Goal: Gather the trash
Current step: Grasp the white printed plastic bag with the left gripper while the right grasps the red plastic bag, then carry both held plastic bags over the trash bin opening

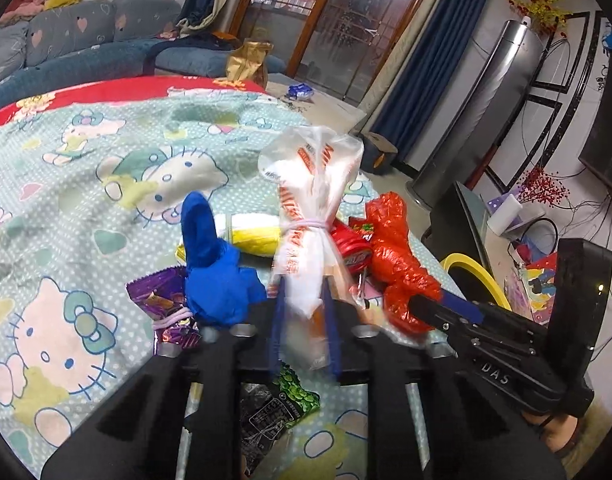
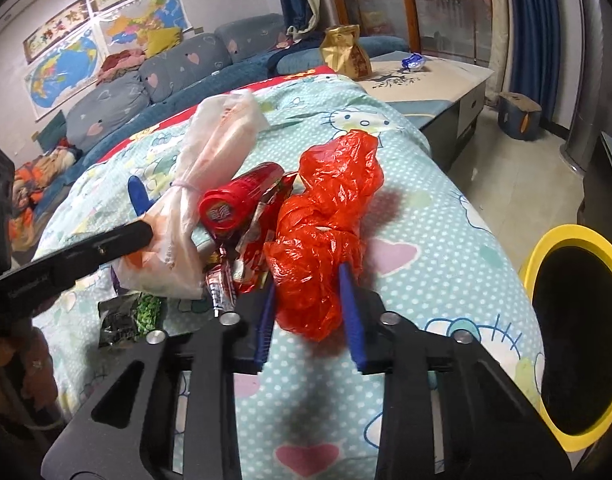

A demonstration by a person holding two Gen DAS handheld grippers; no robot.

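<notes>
My left gripper [image 1: 304, 314] is shut on a knotted white plastic bag with orange print [image 1: 306, 216], its blue pads pressing the bag's lower part. My right gripper [image 2: 309, 312] is shut on a crumpled red plastic bag [image 2: 326, 216]. Both bags rest on the Hello Kitty cloth [image 1: 85, 184]. In the left wrist view the right gripper's fingers [image 1: 430, 308] bite the red bag [image 1: 398, 264]. In the right wrist view the left gripper's finger [image 2: 133, 234] touches the white bag [image 2: 209, 152].
Around the bags lie a blue bag [image 1: 213, 272], a purple wrapper [image 1: 161, 296], a yellow packet [image 1: 253, 234], a red can [image 2: 233, 200] and a green-black wrapper [image 2: 129, 316]. A yellow-rimmed bin [image 2: 578, 320] stands on the floor at the right. A sofa [image 2: 165, 76] lies behind.
</notes>
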